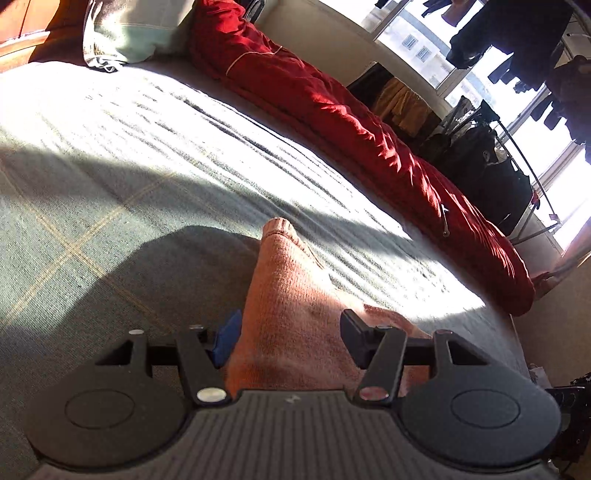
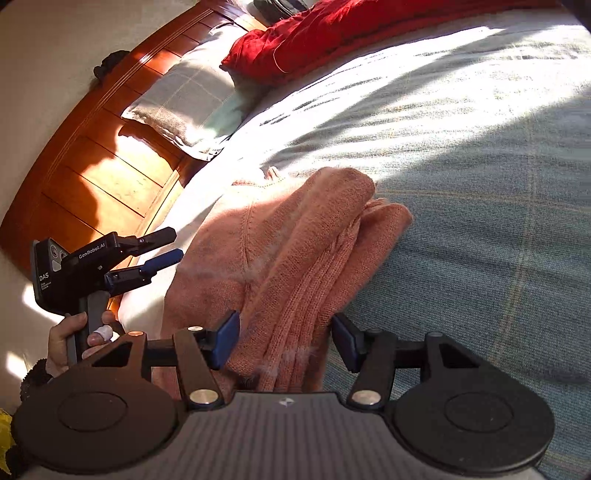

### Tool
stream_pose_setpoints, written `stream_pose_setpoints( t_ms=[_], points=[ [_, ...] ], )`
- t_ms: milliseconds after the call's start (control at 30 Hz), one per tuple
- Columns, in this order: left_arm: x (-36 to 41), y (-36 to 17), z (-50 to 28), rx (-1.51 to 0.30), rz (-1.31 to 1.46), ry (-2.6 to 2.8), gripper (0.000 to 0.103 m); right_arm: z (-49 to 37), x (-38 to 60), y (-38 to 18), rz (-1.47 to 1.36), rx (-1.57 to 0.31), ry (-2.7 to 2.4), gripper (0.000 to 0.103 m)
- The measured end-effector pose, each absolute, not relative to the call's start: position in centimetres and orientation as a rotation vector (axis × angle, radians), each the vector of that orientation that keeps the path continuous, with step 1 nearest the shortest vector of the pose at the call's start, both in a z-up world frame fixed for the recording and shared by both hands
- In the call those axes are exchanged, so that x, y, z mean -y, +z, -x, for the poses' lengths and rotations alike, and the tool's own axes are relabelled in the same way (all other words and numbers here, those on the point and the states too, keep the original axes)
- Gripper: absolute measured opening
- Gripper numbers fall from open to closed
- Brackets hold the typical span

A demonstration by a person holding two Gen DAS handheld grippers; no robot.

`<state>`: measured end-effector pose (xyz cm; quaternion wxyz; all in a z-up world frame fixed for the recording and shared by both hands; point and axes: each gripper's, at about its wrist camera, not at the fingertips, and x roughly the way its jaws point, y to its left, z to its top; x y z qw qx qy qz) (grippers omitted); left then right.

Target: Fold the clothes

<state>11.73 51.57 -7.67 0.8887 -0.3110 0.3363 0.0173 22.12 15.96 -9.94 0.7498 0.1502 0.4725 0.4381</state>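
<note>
While strong sunlight falls in bands across the bed (image 2: 461,122), a salmon-pink knitted sweater (image 2: 295,251) is seen lying on the grey-green checked bedspread, near the side closest to both cameras. In the right wrist view the sweater is bunched into thick folds, with a ribbed part (image 2: 314,295) running down between the fingers of the right gripper (image 2: 284,341). That gripper's jaws are spread wide, one blue pad (image 2: 225,338) on each side of the ribbed fold; whether either pad touches the knit cannot be told.

The left gripper (image 2: 162,245) is seen in the same view just beside the sweater's left edge, held by a hand (image 2: 79,341) around its grip, with a white wrap on one finger. Its two fingers are parted by a moderate gap and nothing is held between them. In the left wrist view the same gripper (image 1: 290,338) is shown with its jaws apart, a raised fold of the sweater (image 1: 291,302) lying between and beyond them, one blue pad (image 1: 227,338) close against the knit.

A red quilt (image 1: 351,122) is laid along the far side of the bed, and a pale pillow (image 2: 188,99) is propped against the wooden headboard (image 2: 92,155). Dark clothes (image 1: 517,33) are hung by the window in the left wrist view.
</note>
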Motion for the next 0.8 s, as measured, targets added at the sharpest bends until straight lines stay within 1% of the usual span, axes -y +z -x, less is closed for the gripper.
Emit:
stream_pose_setpoints(
  t_ms=[167,300,400,467,500,567,700,800],
  points=[
    [-49.0,-6.2,-10.3,-0.687,0.578,-0.006,0.060,-20.3,-15.6,-6.9,-0.238,-0.851,1.009,0.061],
    [-47.5,-7.4,-11.0,-0.716,0.538,-0.019,0.060,-18.2,-18.4,-5.6,-0.105,-0.767,1.157,0.061],
    [-47.6,-8.7,-11.5,-0.721,0.551,-0.023,0.060,-16.4,-20.3,-6.7,0.056,-0.700,1.205,0.061],
    [-48.0,-9.4,-11.8,-0.710,0.572,-0.038,0.060,-16.1,-20.1,-8.1,0.137,-0.690,1.169,0.060],
    [-48.1,-9.6,-11.9,-0.704,0.587,-0.046,0.062,-15.9,-20.0,-8.9,0.177,-0.685,1.150,0.057],
    [-48.0,-9.7,-12.2,-0.700,0.576,-0.037,0.063,-15.7,-19.7,-10.0,0.240,-0.677,1.118,0.057],
    [-47.5,-8.8,-11.8,-0.704,0.559,-0.001,0.062,-14.8,-19.4,-8.2,0.244,-0.656,1.108,0.058],
    [-46.4,-7.7,-9.4,-0.697,0.511,0.008,0.065,-12.9,-18.8,-6.4,0.208,-0.604,1.206,0.059]
  ],
)
